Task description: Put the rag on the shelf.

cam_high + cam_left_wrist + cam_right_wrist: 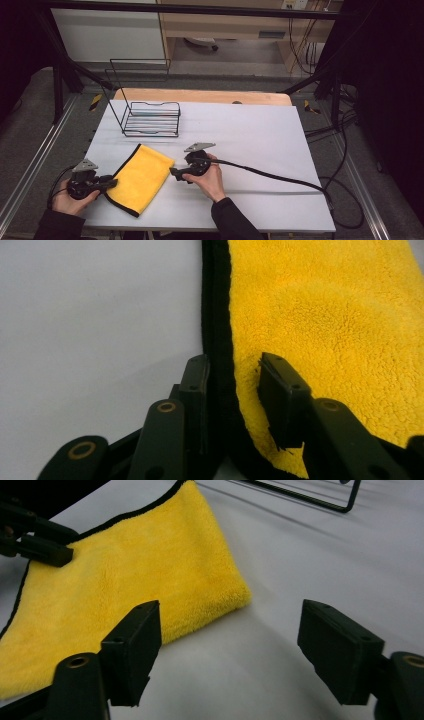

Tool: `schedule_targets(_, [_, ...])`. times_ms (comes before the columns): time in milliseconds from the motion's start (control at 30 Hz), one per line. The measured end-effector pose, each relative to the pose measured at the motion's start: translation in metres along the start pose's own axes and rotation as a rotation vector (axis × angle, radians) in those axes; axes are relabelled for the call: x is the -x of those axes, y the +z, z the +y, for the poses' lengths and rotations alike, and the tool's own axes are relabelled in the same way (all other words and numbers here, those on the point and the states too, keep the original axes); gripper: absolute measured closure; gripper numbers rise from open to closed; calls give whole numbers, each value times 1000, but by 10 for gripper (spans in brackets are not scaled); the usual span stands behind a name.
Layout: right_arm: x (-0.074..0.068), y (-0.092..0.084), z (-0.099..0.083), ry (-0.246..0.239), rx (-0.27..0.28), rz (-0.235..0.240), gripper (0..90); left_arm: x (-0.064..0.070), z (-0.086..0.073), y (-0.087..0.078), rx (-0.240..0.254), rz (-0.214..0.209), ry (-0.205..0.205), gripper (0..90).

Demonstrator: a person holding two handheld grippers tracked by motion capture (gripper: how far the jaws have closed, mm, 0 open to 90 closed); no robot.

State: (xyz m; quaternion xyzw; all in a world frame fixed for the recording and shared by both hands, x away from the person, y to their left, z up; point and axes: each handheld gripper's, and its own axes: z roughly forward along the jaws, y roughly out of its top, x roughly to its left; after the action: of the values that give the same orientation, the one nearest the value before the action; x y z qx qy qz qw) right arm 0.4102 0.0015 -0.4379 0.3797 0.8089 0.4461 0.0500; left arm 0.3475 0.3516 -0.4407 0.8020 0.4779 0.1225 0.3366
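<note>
A folded yellow cloth [141,177] with black trim lies on the white table [250,135] at the front left. My left gripper [110,184] is at the cloth's left edge. In the left gripper view its jaws [232,360] straddle the black-trimmed edge [216,315], one pad on the table side and the other on the yellow pile, with a gap left between them. My right gripper [174,173] is level with the cloth's right edge and stands open. In the right gripper view [230,607] only bare table lies between its pads, and the cloth's corner [235,592] is just ahead.
A black wire rack [150,119] stands at the back left of the table, beyond the cloth. The right gripper's cable [270,175] trails across the table to the right edge. The right gripper view shows the left gripper [45,542] at the cloth's far side.
</note>
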Motion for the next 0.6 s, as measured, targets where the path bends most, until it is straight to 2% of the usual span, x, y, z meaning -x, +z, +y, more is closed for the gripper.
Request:
schedule_targets(67, [-1, 4, 2, 4, -3, -2, 315, 1, 0, 0, -6, -3, -4, 654])
schedule_targets(100, [-4, 12, 5, 29, -1, 1, 361, 2, 0, 0, -14, -3, -5, 668])
schedule_targets(200, [-5, 20, 8, 42, -8, -13, 446, 4, 0, -1, -25, -9, -7, 702])
schedule_targets(300, [-3, 26, 8, 65, 14, -14, 525, 7, 1, -1, -35, 2, 8, 714])
schedule_targets(433, [-1, 31, 7, 71, -4, -35, 607, 10, 1, -2, -43, 7, 12, 737])
schedule_targets(533, [-2, 34, 7, 76, -12, -27, 652, 10, 2, -3, -45, 7, 10, 766])
schedule_targets(600, [-6, 38, 7, 78, -28, -45, 727, 9, 1, -4, -39, -4, -9, 776])
